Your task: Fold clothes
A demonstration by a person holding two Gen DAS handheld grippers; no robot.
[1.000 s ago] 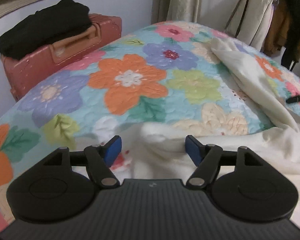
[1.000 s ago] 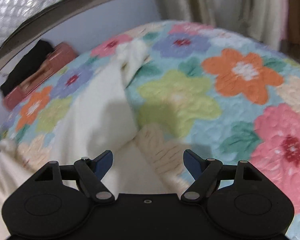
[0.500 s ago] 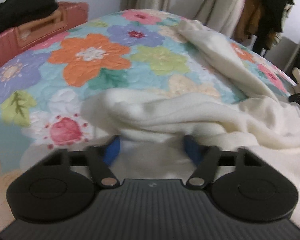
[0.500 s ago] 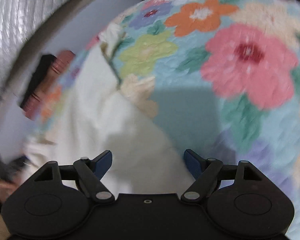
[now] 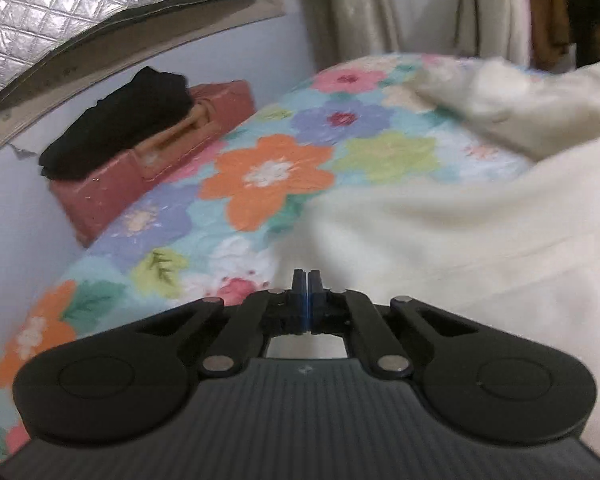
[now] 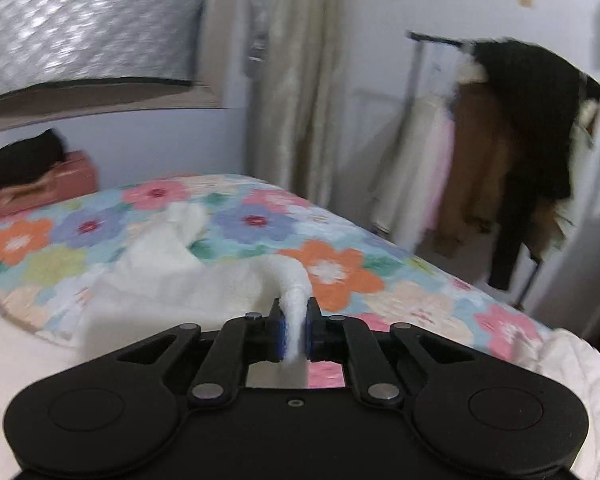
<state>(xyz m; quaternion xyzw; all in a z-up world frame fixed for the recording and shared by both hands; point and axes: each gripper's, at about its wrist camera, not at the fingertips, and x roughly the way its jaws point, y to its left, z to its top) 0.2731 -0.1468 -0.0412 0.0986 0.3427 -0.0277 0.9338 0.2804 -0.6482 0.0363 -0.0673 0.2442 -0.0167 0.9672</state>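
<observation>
I'm pinching the cream garment (image 6: 296, 300) in my right gripper (image 6: 295, 334) over the floral bedspread (image 6: 340, 276). My left gripper (image 5: 307, 300) is sitting fully closed, and I can't tell if it's got fabric.

Two grippers show, one per wrist view: the left gripper (image 5: 306, 280) with its blue pads pressed together, and the right gripper (image 6: 294, 322) pinching a fold of cloth. One cream garment (image 5: 460, 232) lies spread over one floral quilt (image 5: 268, 176). One reddish-pink suitcase (image 5: 156, 160) stands at the wall, with one pile of black clothing (image 5: 120, 120) on top. One clothes rack (image 6: 420, 40) stands in the corner; the coats hanging on it are too blurred to count exactly. One beige curtain (image 6: 296, 80) hangs behind the bed.
</observation>
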